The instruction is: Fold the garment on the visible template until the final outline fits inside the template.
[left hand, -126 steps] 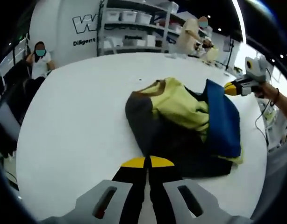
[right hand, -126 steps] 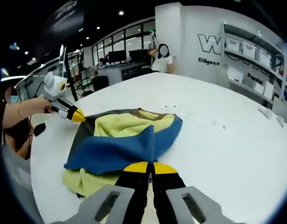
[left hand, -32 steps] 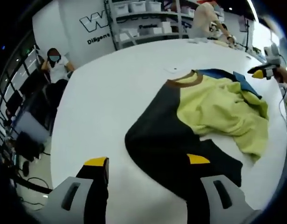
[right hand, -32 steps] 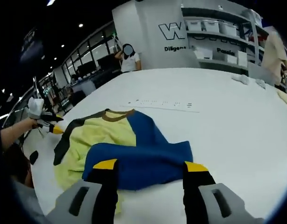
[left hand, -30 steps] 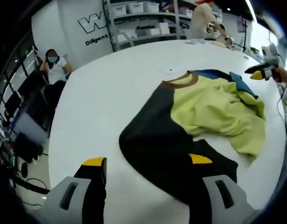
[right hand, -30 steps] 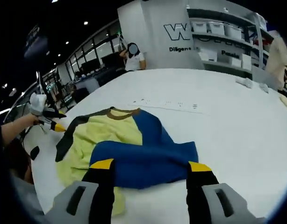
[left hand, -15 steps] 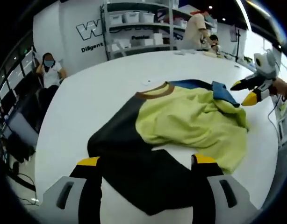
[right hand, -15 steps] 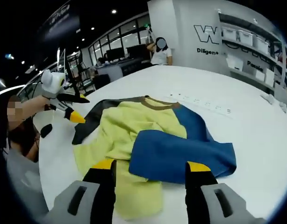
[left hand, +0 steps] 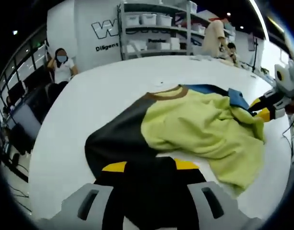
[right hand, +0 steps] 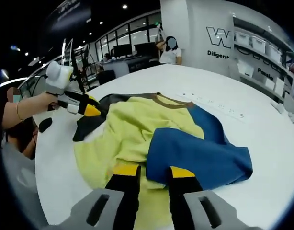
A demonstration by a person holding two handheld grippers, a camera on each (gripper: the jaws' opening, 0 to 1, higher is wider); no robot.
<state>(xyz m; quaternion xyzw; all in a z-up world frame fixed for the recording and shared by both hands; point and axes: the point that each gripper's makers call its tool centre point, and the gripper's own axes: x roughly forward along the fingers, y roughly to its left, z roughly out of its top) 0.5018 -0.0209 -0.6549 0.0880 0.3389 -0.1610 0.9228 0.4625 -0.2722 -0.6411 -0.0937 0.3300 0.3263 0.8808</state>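
A garment in yellow (left hand: 199, 124), black (left hand: 118, 139) and blue (left hand: 209, 90) lies crumpled on the white table (left hand: 99, 91). My left gripper (left hand: 149, 166) straddles the near black part, its jaws half closed with a gap and black cloth between them. My right gripper (right hand: 154, 171) sits at the near hem, where the blue sleeve (right hand: 195, 153) overlaps the yellow body (right hand: 132, 124). Its jaws are narrowed with cloth in the gap. From the other side, the right gripper (left hand: 263, 111) shows at the blue edge and the left gripper (right hand: 89, 108) at the black sleeve.
Faint printed marks (right hand: 219, 108) run across the table beyond the collar. A hand (right hand: 27, 110) holds the left gripper. A seated person (left hand: 62, 62), shelves with bins (left hand: 156, 28) and a standing person (left hand: 216, 38) are past the table's far edge.
Both grippers have moved in onto the garment and their jaws have narrowed from wide open to about half. Earlier, the folded bundle was spread out flatter.
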